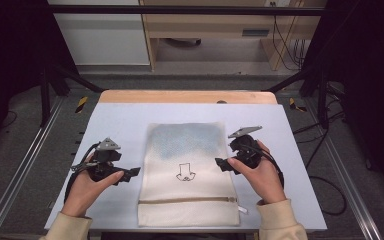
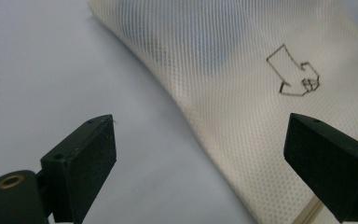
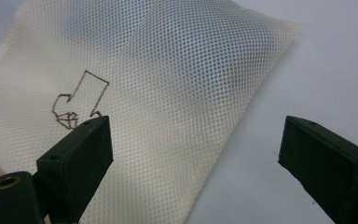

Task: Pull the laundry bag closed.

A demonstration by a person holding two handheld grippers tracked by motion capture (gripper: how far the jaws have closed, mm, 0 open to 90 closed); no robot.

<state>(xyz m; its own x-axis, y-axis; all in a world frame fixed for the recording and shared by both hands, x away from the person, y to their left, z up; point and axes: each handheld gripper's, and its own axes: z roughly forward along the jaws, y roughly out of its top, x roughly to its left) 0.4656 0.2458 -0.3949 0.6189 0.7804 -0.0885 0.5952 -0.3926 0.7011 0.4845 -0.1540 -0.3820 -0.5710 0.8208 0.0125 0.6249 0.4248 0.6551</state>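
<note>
A cream mesh laundry bag (image 1: 187, 172) lies flat in the middle of the table, zipper (image 1: 187, 200) toward the person, a small line drawing (image 1: 185, 173) on its top. Something bluish shows through its far half. My left gripper (image 1: 130, 174) hovers just off the bag's left edge, its jaws wide apart and bare. In the left gripper view the bag (image 2: 242, 93) lies ahead and to the right. My right gripper (image 1: 223, 164) hangs over the bag's right edge, also open with nothing between the fingers. In the right gripper view the mesh (image 3: 168, 93) spreads below the jaws.
The pale blue table top (image 1: 120, 120) has bare room left and right of the bag. A wooden strip (image 1: 187, 96) runs along the far edge. Black frame bars and metal rails flank the table, with cables on the floor at the right.
</note>
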